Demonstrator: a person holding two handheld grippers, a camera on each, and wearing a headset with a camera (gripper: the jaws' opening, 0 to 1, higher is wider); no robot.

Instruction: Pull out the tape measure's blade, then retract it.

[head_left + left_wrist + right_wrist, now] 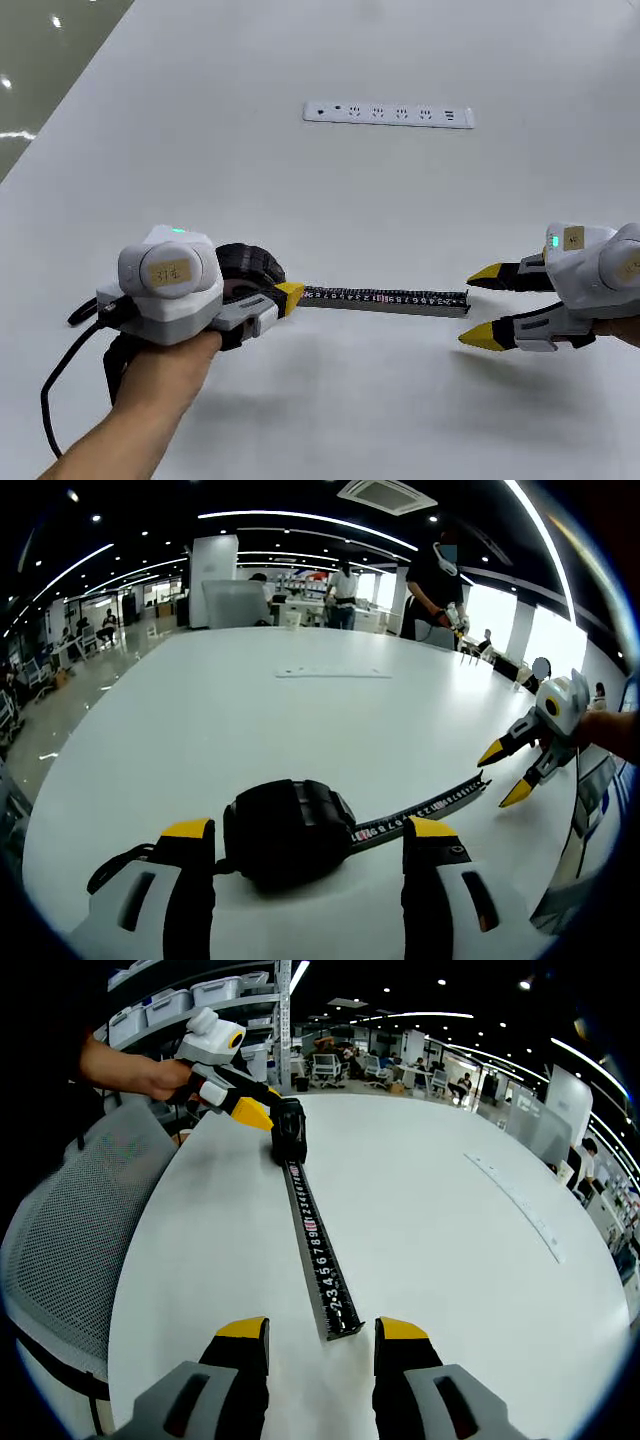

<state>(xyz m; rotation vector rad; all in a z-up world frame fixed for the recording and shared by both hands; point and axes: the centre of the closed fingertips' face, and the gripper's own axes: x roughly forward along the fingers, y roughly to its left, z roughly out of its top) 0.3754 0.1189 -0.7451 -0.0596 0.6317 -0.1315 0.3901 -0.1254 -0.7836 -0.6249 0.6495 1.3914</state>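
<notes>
The black tape measure case (248,265) rests on the white table (300,180), and its blade (385,299) lies pulled out flat to the right. My left gripper (265,290) stands open around the case (290,830), with a gap between the case and the right-hand finger (432,832). My right gripper (482,306) is open at the blade's far end. In the right gripper view the blade's end hook (345,1330) lies just ahead of my right gripper (320,1332), untouched, and the blade (312,1230) runs away to the case (288,1130).
A white power strip (390,113) lies farther back on the table. A black cable (55,380) trails from the left gripper toward the near left edge. A grey mesh chair (70,1230) stands beside the table. People stand far off (435,580).
</notes>
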